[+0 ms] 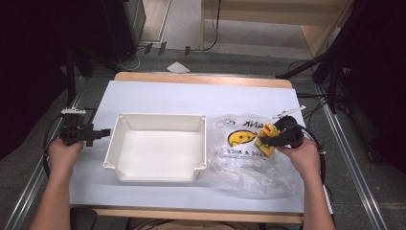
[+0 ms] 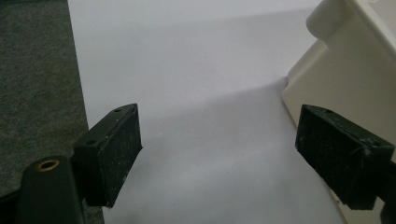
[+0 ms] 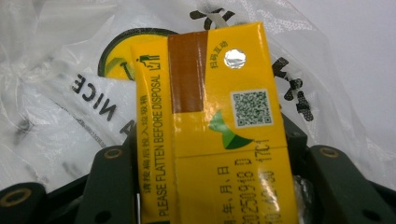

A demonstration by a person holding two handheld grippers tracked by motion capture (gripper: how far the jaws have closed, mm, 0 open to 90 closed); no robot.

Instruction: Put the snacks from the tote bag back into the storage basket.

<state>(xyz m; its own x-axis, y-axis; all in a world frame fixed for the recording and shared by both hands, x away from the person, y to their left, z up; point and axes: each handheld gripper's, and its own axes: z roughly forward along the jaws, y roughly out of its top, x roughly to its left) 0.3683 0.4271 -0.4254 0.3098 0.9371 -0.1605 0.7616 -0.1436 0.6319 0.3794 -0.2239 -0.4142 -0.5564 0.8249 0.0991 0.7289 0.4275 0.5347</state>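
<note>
Right gripper view: the right gripper (image 3: 219, 196) clamps a yellow carton (image 3: 219, 135) above a plastic bag (image 1: 249, 158); its smooth faces may let it slip. The left gripper (image 2: 219, 158) gapes empty.

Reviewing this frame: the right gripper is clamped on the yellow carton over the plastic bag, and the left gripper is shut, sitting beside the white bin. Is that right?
Not quite. The left gripper is open, not shut: the left gripper view shows its jaws wide apart over the white table cover, with nothing between them. The rest holds: it sits beside the white bin, and the right gripper is clamped on the yellow carton over the plastic bag.
</note>
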